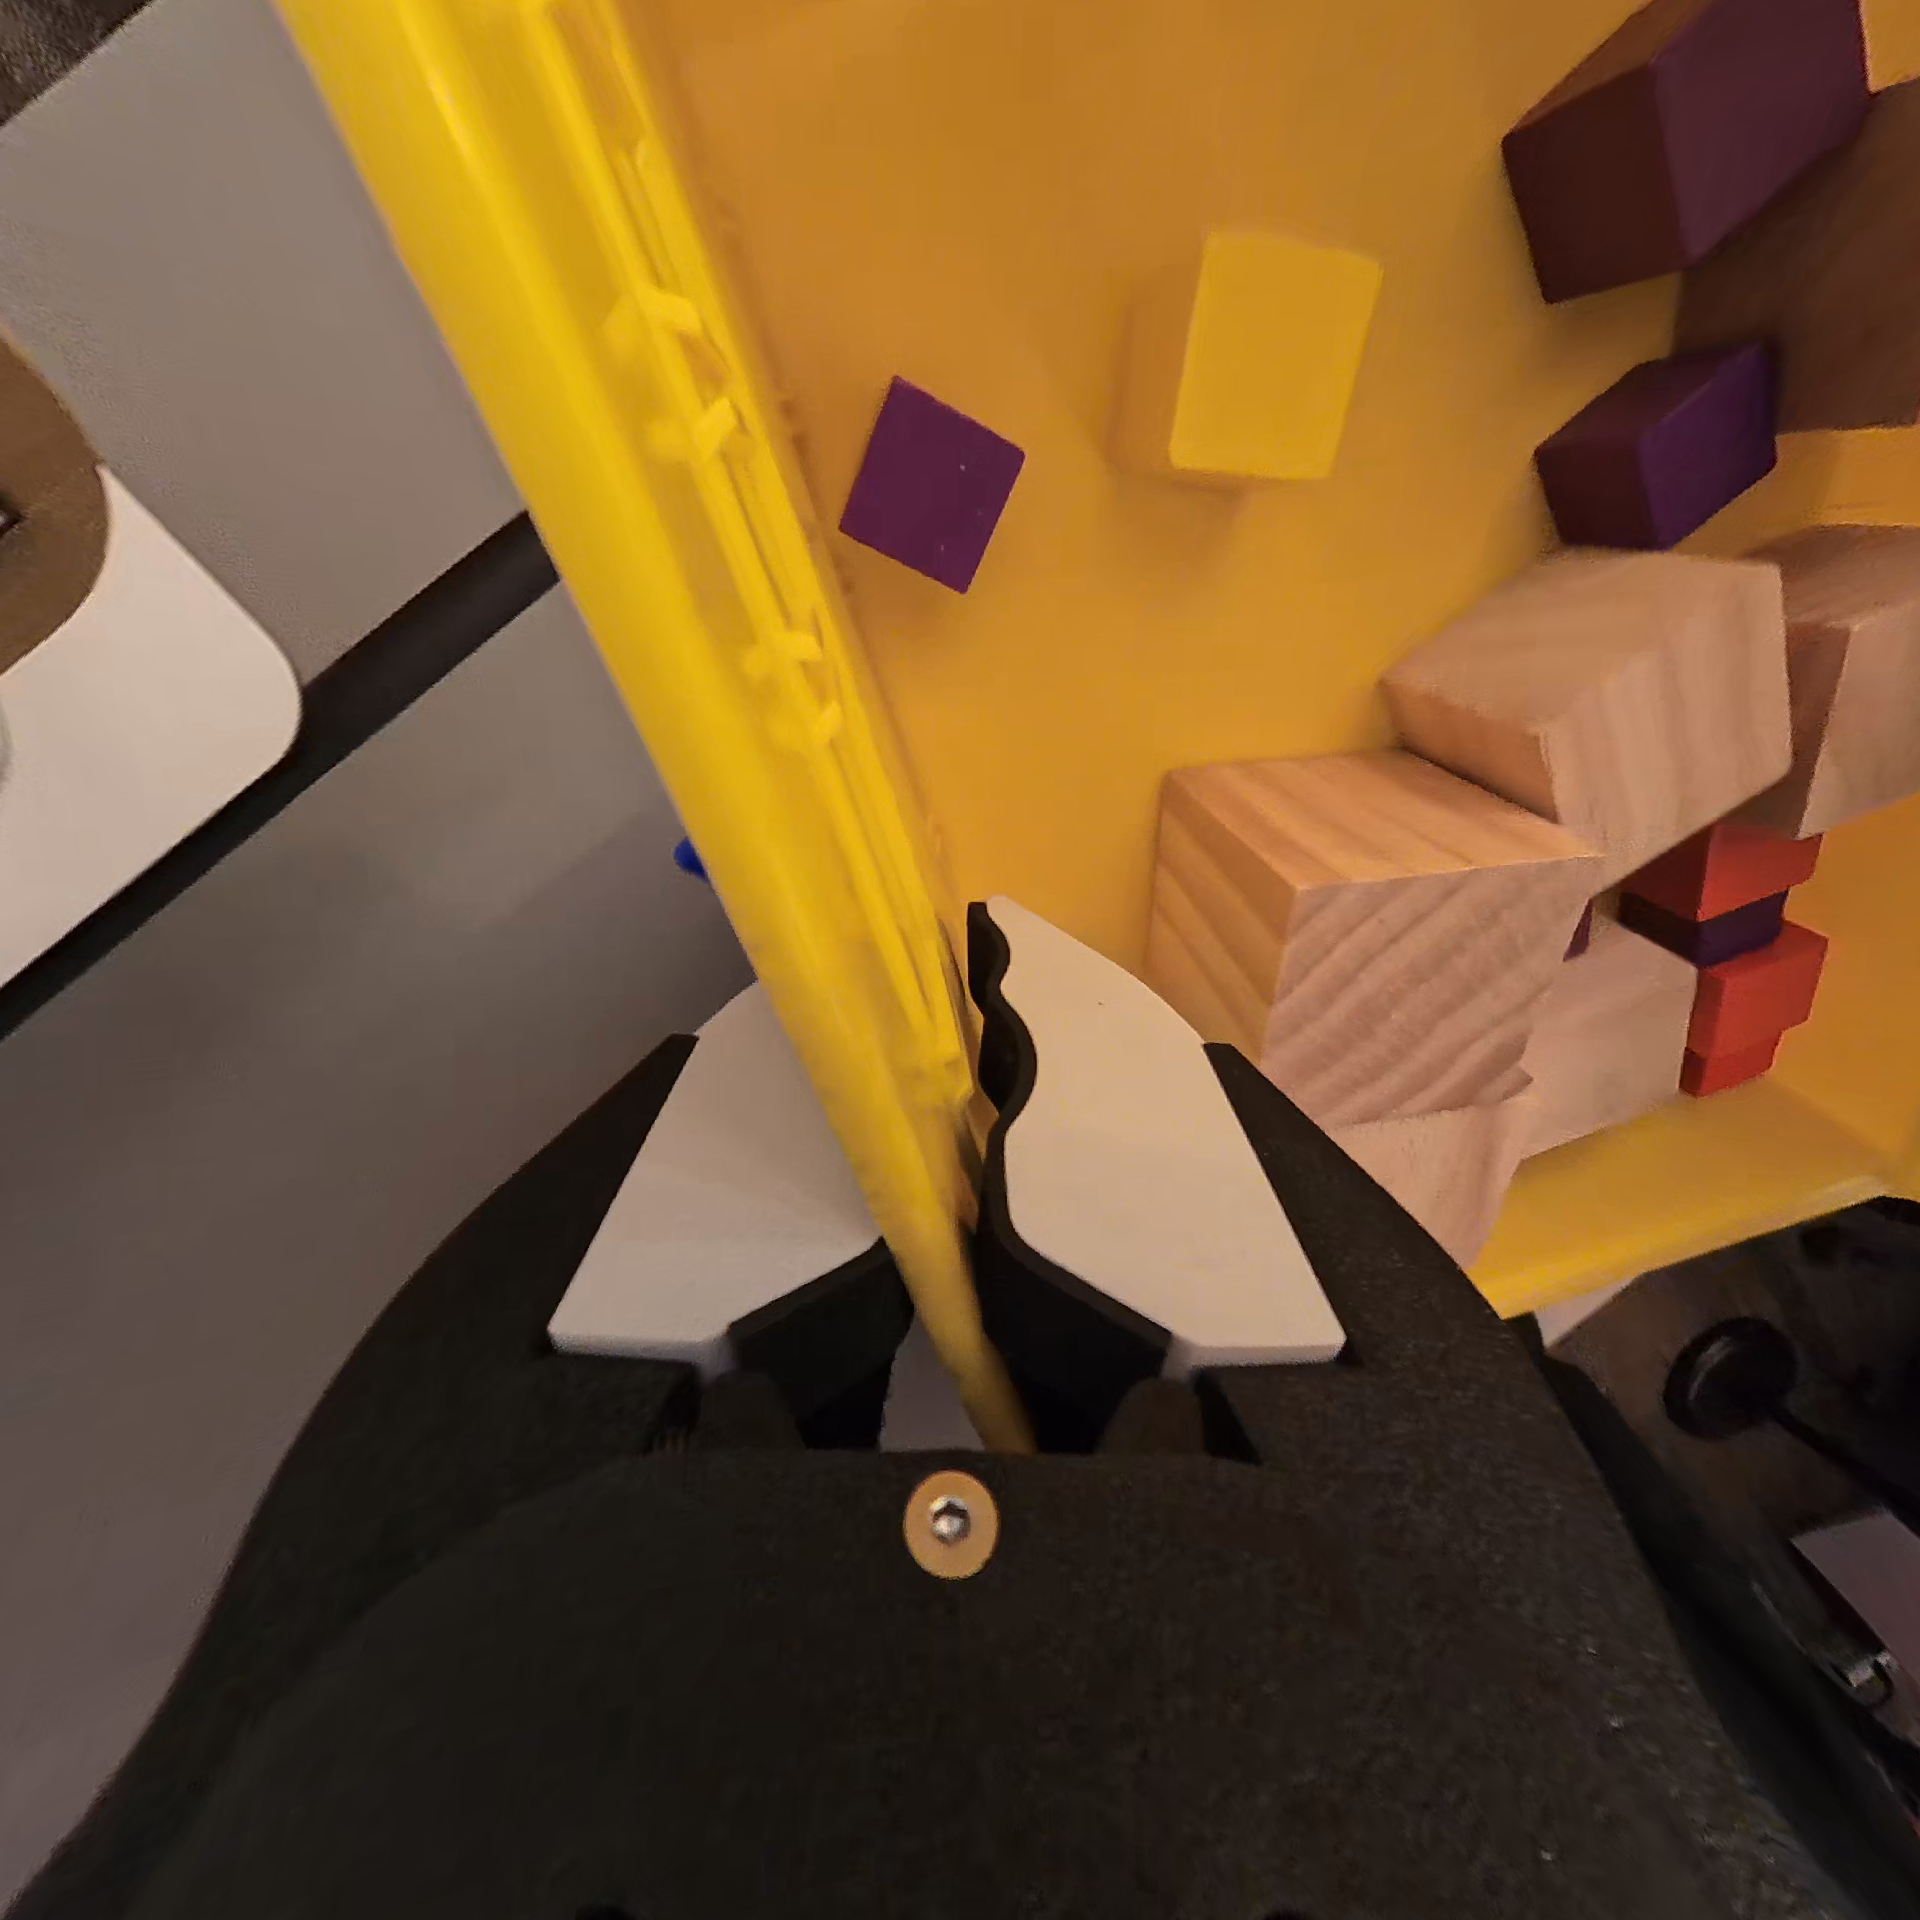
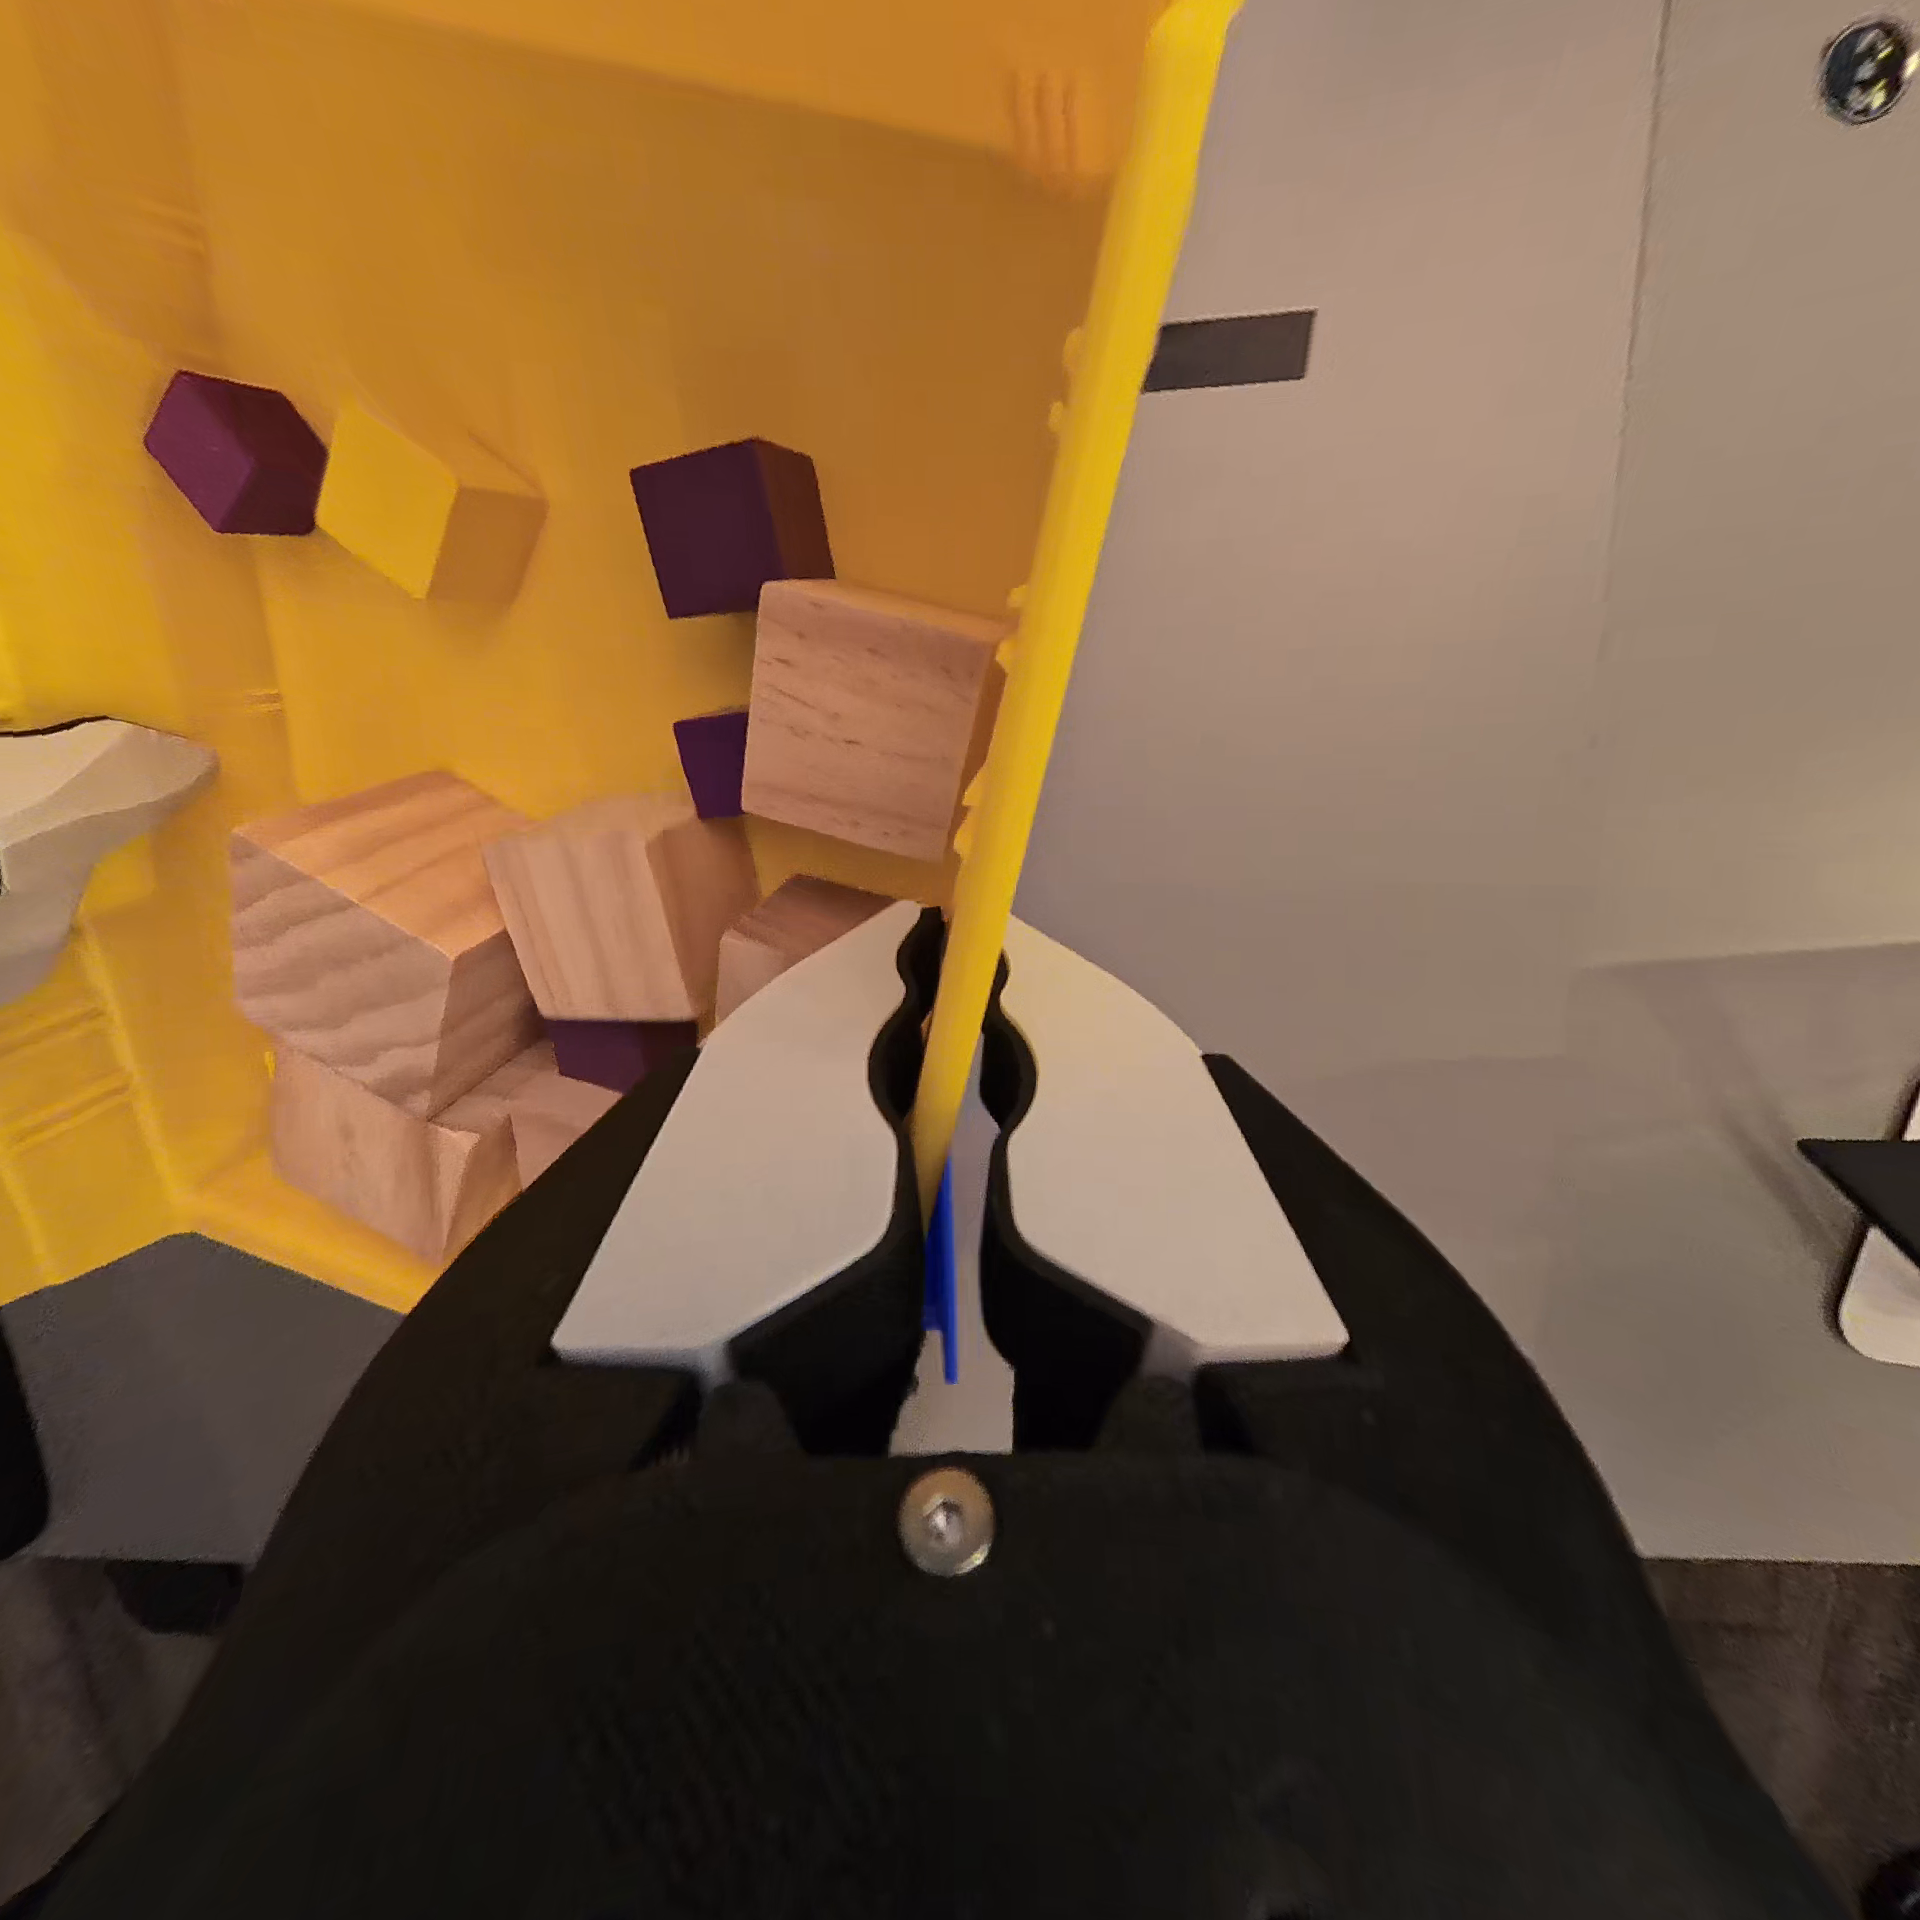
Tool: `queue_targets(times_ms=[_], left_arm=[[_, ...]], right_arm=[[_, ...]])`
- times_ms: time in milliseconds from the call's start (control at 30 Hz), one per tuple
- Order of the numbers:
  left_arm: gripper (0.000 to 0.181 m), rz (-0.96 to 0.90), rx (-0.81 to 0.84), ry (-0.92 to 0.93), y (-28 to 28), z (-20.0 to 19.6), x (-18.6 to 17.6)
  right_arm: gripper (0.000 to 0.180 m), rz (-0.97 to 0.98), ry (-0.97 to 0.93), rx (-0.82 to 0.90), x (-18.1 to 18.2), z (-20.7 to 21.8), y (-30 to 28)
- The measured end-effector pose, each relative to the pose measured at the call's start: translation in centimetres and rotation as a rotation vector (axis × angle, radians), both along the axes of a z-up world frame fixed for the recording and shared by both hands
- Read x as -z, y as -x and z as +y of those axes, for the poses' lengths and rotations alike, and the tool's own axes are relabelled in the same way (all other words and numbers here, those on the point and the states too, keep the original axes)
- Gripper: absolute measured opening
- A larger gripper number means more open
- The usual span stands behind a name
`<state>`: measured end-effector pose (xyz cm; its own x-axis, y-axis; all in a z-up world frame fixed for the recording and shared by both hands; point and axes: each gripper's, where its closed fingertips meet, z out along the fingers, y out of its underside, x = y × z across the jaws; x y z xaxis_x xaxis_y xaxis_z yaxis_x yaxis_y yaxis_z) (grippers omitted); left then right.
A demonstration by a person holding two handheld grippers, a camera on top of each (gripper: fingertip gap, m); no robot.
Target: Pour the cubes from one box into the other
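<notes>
So closest to each camera, both tools were clamped on the same thing: the left gripper [image 1: 961,1101] had its white-and-black fingers pinched tight on one side wall of the yellow plastic box [image 1: 935,260], and the right gripper [image 2: 951,1049] was pinched the same way on the opposite wall [image 2: 1091,520]. The box hung between the two, each wall running straight out along the fingers, so neither hand was really nearer; it looked like a shared two-handed hold.

The relation that mattered was the tilt. The box was tipped well over, and most of the cubes had bunched into the corner nearest the grippers: big plain wooden cubes [image 1: 1351,935], a few small red cubes [image 1: 1745,956] and small purple cubes [image 1: 1652,457]. Farther up the floor sat a loose purple cube [image 1: 930,483] and a yellow cube [image 1: 1273,358], both a bit blurred.

A sliver of blue [image 2: 943,1268] showed just under the right wall, probably the other box, but too little was visible to say. Beyond it all was grey tabletop [image 1: 208,1143]. Judging by that, the pour needed more tilt toward the pile's edge.
</notes>
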<state>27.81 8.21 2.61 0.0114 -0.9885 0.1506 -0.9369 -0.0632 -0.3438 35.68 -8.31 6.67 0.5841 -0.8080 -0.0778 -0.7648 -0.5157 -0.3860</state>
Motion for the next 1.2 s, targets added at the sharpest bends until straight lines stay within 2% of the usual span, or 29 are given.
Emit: queue_targets(times_ms=[267,867,1200], left_arm=[[0.007,-0.139,-0.029,-0.048,-2.4,0.3,0.5],[0.010,-0.634,-0.093,-0.075,-4.5,1.2,-2.3],[0.009,-0.763,-0.128,-0.054,-4.0,1.6,-2.6]], right_arm=[[0.005,-0.125,-0.041,-0.049,0.4,0.4,-2.7],[0.005,-0.655,-0.059,-0.151,-5.8,2.0,-3.3],[0.004,-0.816,-0.045,-0.185,-7.3,2.8,-2.0]])
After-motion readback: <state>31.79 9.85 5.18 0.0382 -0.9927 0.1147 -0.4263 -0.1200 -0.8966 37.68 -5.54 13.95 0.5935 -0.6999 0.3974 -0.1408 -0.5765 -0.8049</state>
